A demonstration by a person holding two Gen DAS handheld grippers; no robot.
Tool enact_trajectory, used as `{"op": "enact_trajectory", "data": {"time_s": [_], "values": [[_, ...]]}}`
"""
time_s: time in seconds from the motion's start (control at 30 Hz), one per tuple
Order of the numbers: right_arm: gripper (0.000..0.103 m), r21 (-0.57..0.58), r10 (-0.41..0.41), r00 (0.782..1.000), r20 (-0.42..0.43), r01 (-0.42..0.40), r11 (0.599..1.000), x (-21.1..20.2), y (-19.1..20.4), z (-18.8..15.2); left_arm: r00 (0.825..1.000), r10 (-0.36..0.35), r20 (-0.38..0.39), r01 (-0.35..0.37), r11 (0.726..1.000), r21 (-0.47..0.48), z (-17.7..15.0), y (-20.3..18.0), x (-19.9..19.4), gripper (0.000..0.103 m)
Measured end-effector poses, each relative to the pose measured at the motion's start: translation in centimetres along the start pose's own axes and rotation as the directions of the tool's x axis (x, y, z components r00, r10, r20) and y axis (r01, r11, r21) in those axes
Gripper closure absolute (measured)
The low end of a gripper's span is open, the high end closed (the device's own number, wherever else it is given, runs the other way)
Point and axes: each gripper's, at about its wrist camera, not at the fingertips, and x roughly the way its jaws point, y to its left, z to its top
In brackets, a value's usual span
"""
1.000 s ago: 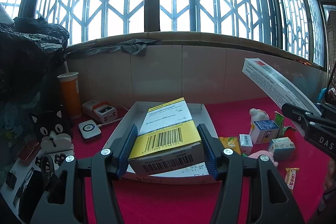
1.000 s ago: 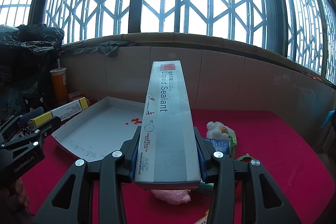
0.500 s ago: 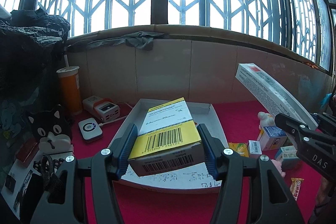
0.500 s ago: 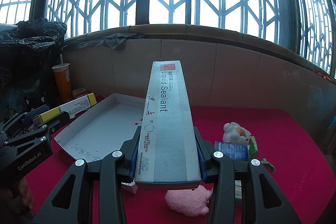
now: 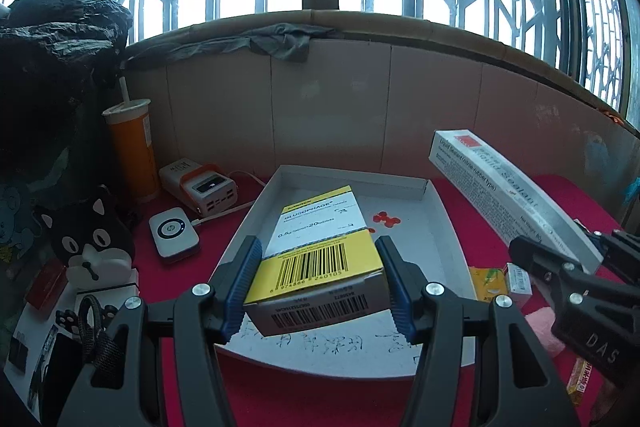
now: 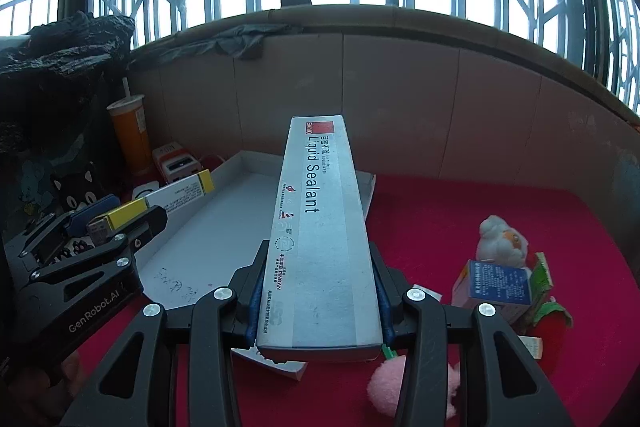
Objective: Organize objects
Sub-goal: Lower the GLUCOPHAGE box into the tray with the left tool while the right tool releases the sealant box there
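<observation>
Above the white tray (image 5: 448,227), each downward-tilted claw grips a box: left claw (image 5: 318,283) medicine box (image 5: 320,251), right claw (image 6: 318,301) sealant box (image 6: 316,227).

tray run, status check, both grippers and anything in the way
Left gripper shut on yellow box. Right gripper shut on sealant box. White tray ahead, holds nothing.

Each fisheye camera is sitting close behind its own gripper, looking forward and slightly down along the fingers toward the barred window. Both are taking in the shallow white cardboard tray (image 5: 436,203) (image 6: 224,195) at the far edge of the red tabletop (image 5: 304,399) (image 6: 472,211), the left-wrist view from the tray's left, the right-wrist view from its right.
</observation>
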Motion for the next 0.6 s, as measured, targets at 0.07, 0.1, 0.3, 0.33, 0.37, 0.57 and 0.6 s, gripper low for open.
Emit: {"op": "enact_trajectory", "data": {"time_s": [0.07,0.1,0.3,0.33,0.37,0.57,0.6], "values": [[0.056,-0.007,-0.006,1.000,-0.014,0.006,1.000,0.8,0.2,0.0,1.000,0.005,-0.009,-0.005,1.000,0.002,0.1,0.0,0.7,0.045],[0.056,-0.010,-0.009,1.000,-0.023,0.009,1.000,1.2,0.3,-0.1,1.000,0.007,-0.015,-0.007,1.000,0.002,0.2,0.0,1.1,0.045],[0.056,-0.009,-0.017,0.997,-0.071,0.017,1.000,3.9,0.7,0.0,0.999,0.005,-0.049,-0.005,1.000,-0.004,0.8,0.2,3.7,0.045],[0.056,-0.011,-0.019,0.997,-0.078,0.018,1.000,4.4,0.8,0.1,0.998,0.003,-0.057,-0.003,1.000,-0.002,0.9,0.1,4.1,0.045],[0.056,-0.013,-0.020,0.996,-0.082,0.019,1.000,4.8,0.9,0.1,0.998,0.002,-0.065,-0.002,1.000,0.001,0.9,0.1,4.6,0.045],[0.056,-0.049,-0.033,0.994,-0.102,0.028,0.998,7.2,2.0,0.0,0.992,0.025,-0.126,-0.027,1.000,-0.016,1.6,0.8,7.5,0.043],[0.055,-0.059,-0.038,0.994,-0.100,0.032,0.998,7.5,2.3,-0.1,0.990,0.038,-0.137,-0.040,0.999,-0.016,1.6,1.1,7.9,0.041]]}}
